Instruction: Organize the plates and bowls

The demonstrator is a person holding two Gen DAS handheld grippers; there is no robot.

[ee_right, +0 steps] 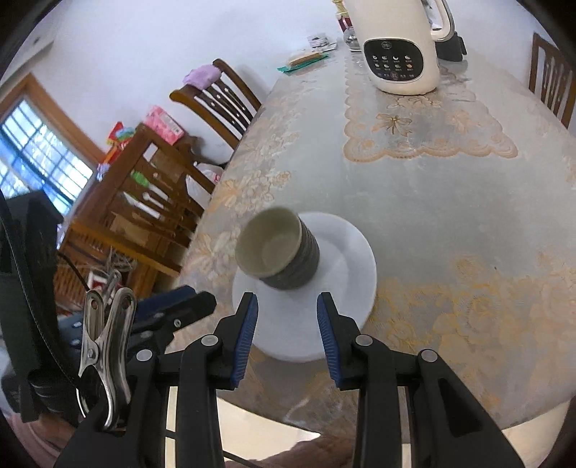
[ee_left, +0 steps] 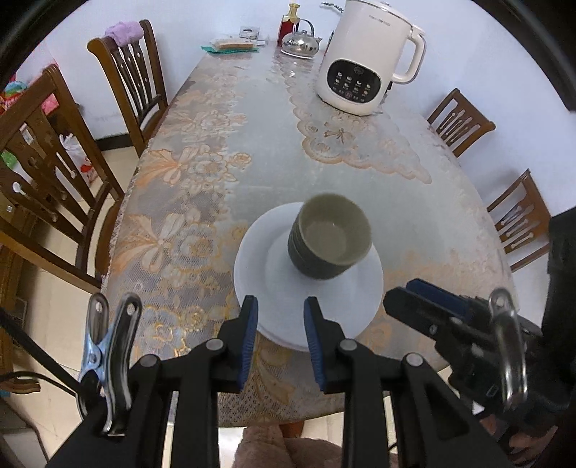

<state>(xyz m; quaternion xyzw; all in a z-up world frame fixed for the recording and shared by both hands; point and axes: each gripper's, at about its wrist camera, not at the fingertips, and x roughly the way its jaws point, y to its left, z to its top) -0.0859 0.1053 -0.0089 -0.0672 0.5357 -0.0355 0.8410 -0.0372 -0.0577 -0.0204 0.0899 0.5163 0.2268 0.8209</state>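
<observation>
A white plate (ee_left: 259,273) lies near the front edge of the table, with a dark ribbed bowl (ee_left: 324,241) with a pale green inside standing upright on it. My left gripper (ee_left: 280,306) is open and empty, above the plate's near rim. In the right wrist view the same plate (ee_right: 345,259) and bowl (ee_right: 280,248) show. My right gripper (ee_right: 287,301) is open and empty over the plate's near part. The right gripper also shows in the left wrist view (ee_left: 414,293), to the right of the plate. The left gripper shows in the right wrist view (ee_right: 187,300), to the left.
The table (ee_left: 252,151) has a lace floral cloth. A white electric kettle (ee_left: 367,61) stands far back right, with a metal teapot (ee_left: 300,43), a red bottle (ee_left: 288,25) and a small packet (ee_left: 232,45) behind. Wooden chairs (ee_left: 133,79) stand along both sides.
</observation>
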